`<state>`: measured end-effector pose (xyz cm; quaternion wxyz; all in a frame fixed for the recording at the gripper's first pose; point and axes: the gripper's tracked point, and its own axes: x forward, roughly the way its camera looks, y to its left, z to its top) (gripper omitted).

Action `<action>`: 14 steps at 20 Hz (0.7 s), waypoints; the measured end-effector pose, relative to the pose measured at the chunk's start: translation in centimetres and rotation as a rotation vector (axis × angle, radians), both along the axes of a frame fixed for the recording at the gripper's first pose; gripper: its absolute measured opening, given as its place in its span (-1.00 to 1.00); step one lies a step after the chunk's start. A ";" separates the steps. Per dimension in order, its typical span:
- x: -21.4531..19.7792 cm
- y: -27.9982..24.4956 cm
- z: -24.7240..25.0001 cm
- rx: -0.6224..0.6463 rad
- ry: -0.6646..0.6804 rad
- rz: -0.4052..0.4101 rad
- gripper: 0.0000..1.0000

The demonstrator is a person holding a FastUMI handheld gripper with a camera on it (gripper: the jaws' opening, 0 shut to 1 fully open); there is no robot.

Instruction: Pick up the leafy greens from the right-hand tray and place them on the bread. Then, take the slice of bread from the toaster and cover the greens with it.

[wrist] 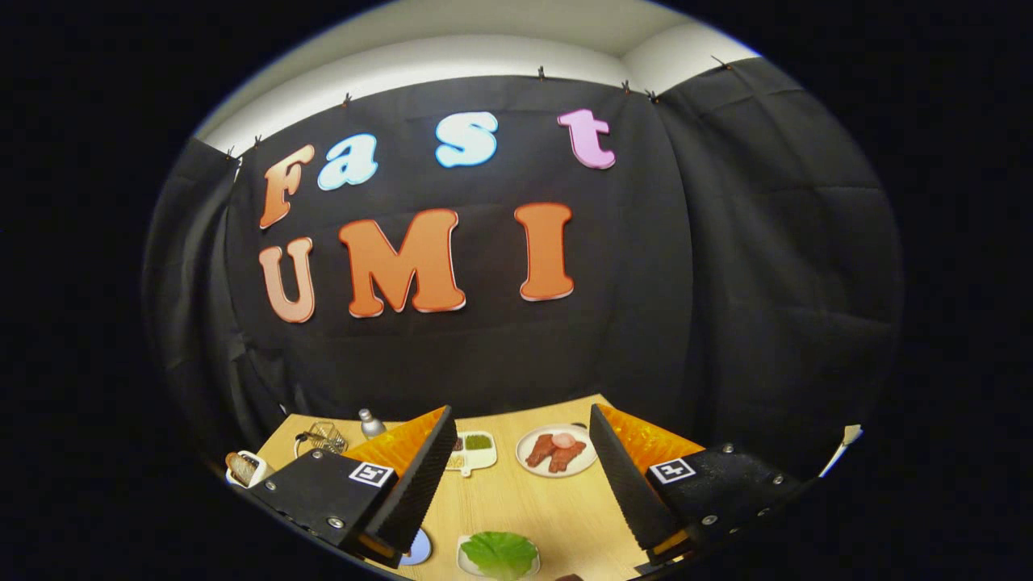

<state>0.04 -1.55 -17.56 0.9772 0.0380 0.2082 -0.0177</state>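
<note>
Gripper: the gripper [520,476] hangs above the table [557,508], its fingers spread wide apart and released, with nothing between the ridged inner pads.
Greens: a leaf [500,553], round, ruffled and veined, lies below the gap between the fingers on a pale slab [466,561]; whether that slab is the bread or a tray cannot be told.
Toaster: a white toaster [244,468] sits at the table's left edge, left of the left finger, with a browned slice [240,466] standing up out of its slot.
Plate: a round pale plate [557,450] lies beyond the leaf, between the fingertips, holding reddish-brown meat pieces with a pink bit on top.
Divided dish: a white compartment dish [474,450] sits left of the plate, just beside the left finger, which hides part of it; one compartment holds something green.
Wire holder: a small wire basket [324,437] stands right of the toaster, near the back of the table.
Shaker: a grey, dome-topped shaker [370,424] stands just right of the basket.
Blue disc: a blue round edge [417,549] peeps out under the left finger, left of the leaf; mostly hidden.
Table: pale wood grain, smooth.
</note>
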 end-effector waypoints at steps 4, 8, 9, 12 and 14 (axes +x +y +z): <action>-1.8 1.4 -6.9 0.009 0.191 0.048 0.97; -3.1 3.4 -11.7 -0.006 0.316 0.110 0.96; -3.6 3.7 -13.0 -0.013 0.352 0.126 0.96; -4.6 4.9 -16.8 0.003 0.477 0.161 0.96; -5.5 5.6 -18.9 0.023 0.552 0.177 0.96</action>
